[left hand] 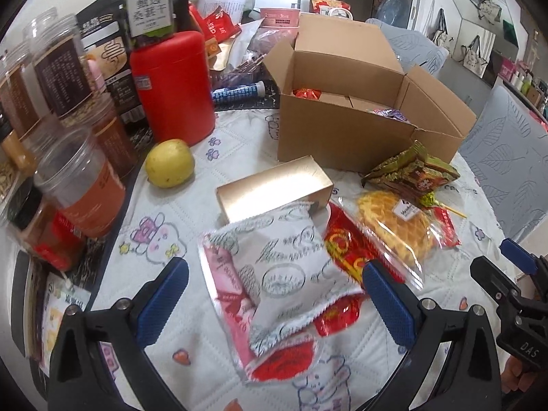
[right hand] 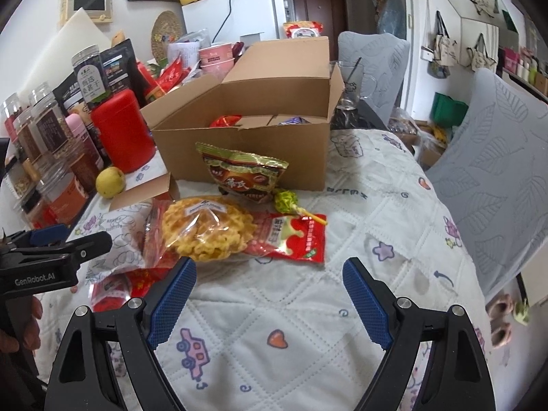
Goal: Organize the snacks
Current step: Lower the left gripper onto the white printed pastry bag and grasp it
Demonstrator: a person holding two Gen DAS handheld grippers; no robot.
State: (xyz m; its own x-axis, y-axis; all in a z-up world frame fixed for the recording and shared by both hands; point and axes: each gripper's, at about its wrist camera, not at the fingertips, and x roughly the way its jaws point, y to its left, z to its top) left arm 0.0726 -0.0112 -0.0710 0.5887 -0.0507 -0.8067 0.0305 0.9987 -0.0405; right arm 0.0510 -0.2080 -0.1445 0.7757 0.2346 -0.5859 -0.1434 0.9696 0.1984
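Snacks lie in a loose heap on the quilted table (right hand: 342, 308) in front of an open cardboard box (right hand: 239, 157): a white printed pouch (left hand: 287, 274) on top of red packets, a clear bag of yellow waffle crisps (right hand: 205, 233), a red sachet (right hand: 294, 239), a green-and-brown packet (right hand: 243, 174) leaning against the box front, and a wrapped lollipop (right hand: 286, 200). A gold carton (left hand: 274, 188) lies just behind the white pouch. More wrappers show inside the box.

The left hand-held gripper (left hand: 274, 294) hangs over the white pouch with its jaws spread wide — the pouch sits between the blue pads, which do not press on it. The right hand-held gripper (right hand: 269, 298) is also wide apart and has hold of nothing, over bare quilt just in front of the waffle crisps.

Off to the left stand a red canister (left hand: 174, 89), a yellow fruit (left hand: 169, 162) and a row of clear jars (left hand: 61, 68).
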